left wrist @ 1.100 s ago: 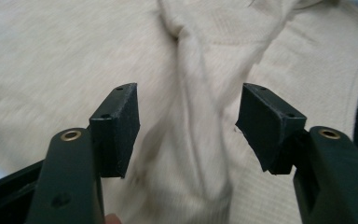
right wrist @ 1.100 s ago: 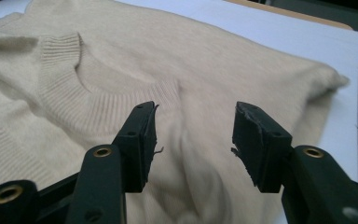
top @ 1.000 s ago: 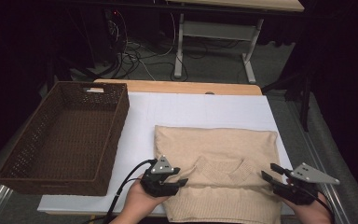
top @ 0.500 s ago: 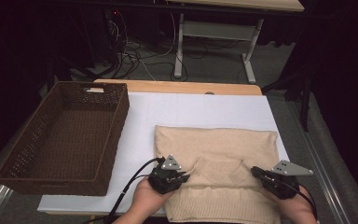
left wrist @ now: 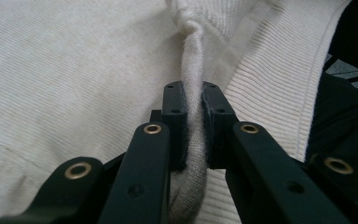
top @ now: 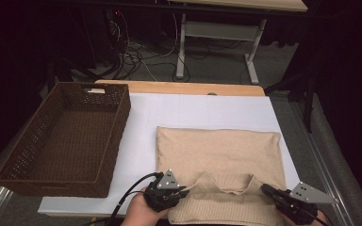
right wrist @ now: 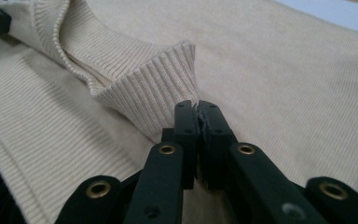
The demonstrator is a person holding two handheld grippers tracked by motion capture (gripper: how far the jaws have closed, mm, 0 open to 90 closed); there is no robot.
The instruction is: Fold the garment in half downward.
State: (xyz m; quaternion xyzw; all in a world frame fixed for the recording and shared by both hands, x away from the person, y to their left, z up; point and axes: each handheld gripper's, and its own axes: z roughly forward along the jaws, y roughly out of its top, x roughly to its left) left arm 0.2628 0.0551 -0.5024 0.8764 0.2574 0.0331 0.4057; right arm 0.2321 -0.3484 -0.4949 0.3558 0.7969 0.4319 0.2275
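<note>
A beige knitted sweater (top: 219, 160) lies folded on the white table top (top: 202, 110), on the near right part of it, beside the brown wicker basket (top: 66, 136) that stands to its left, the two a little apart. The folded garment makes a broad rectangle whose long axis runs left to right across the table, parallel to the near edge. Its ribbed hem (top: 226, 181) is doubled back along the near side, with the ribbed band facing the person and a small dip in the middle of the fold.

The left gripper (top: 181, 192) sits at the near left corner of the sweater. In the left gripper view its jaws are pressed together on a bunched ridge of the knit (left wrist: 193, 93), which stands up between the pads and runs away from the camera. The right gripper (top: 267, 190) is at the near right end of the fold; in the right gripper view its jaws are closed tight, pinching the edge of the fabric just beside the ribbed cuff-like flap (right wrist: 154, 88). Both sets of jaws have just been closing, with cloth between them.

Beyond the table stand a desk frame (top: 217, 42) and loose cables (top: 136, 56) on the floor.
</note>
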